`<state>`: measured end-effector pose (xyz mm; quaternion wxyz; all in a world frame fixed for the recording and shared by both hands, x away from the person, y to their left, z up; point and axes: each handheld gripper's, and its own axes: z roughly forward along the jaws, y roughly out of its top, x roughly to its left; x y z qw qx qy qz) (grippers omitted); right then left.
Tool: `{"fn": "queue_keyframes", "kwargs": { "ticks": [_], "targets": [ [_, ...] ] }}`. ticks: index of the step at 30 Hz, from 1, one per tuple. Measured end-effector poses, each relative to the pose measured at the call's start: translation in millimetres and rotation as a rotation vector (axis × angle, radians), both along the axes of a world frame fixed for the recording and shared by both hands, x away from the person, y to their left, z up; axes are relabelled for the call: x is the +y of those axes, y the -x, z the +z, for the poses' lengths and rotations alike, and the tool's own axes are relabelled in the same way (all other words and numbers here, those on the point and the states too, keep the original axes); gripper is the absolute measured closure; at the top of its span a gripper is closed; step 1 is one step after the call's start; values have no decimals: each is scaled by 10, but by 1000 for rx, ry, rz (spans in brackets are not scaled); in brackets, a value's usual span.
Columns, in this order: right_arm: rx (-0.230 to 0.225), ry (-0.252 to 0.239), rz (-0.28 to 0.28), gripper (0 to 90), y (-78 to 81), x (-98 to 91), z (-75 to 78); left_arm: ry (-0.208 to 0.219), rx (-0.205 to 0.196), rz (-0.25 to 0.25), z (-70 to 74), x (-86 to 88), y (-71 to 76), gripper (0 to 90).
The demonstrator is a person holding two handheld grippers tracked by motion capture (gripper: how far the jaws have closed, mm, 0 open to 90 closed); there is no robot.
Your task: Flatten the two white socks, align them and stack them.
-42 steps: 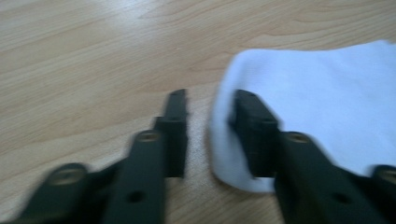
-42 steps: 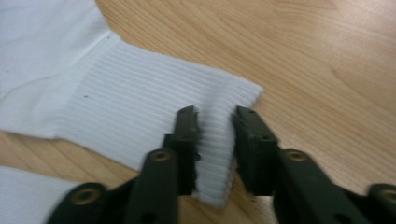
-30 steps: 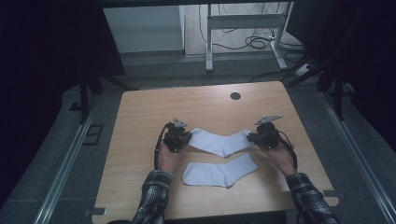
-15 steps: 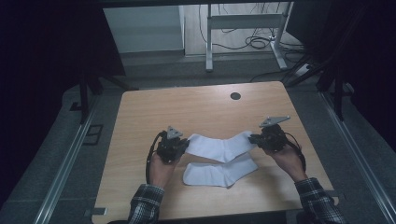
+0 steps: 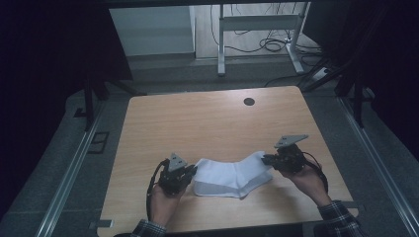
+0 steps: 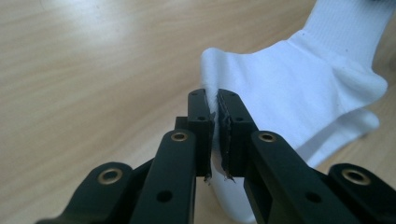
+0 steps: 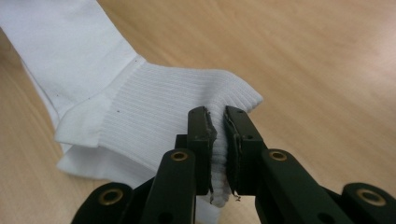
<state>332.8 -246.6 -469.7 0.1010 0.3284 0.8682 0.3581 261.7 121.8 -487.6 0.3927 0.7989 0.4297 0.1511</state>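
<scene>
Upper sock (image 5: 232, 174) now stacked nearer, on wooden table (image 5: 207, 118).

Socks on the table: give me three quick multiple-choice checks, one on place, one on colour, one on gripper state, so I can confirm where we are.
1. Where does the upper sock lie?
A. On top of the lower sock
B. At the table's far edge
C. Over the round hole

2. What colour are the socks?
A. Grey
B. White
C. Black

3. How do the two grippers stand?
A. Both wide open above the table
B. One open, one shut
C. Each shut on an end of the upper sock

Answers:
1 A, the high view shows the two socks stacked near the table's near edge.
2 B, white fabric shows in all views.
3 C, the left gripper pinches the toe end and the right gripper pinches the ribbed cuff.
</scene>
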Motion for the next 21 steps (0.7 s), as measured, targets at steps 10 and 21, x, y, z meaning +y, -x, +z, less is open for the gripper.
{"fn": "queue_keyframes", "kwargs": {
  "ticks": [10,21],
  "targets": [
    [76,59,11,790,19,15,-252,-86,32,-3,-239,-92,112,830],
    [44,93,-23,563,-13,-82,-266,-160,-8,73,-259,-153,95,363]
  ]
}}
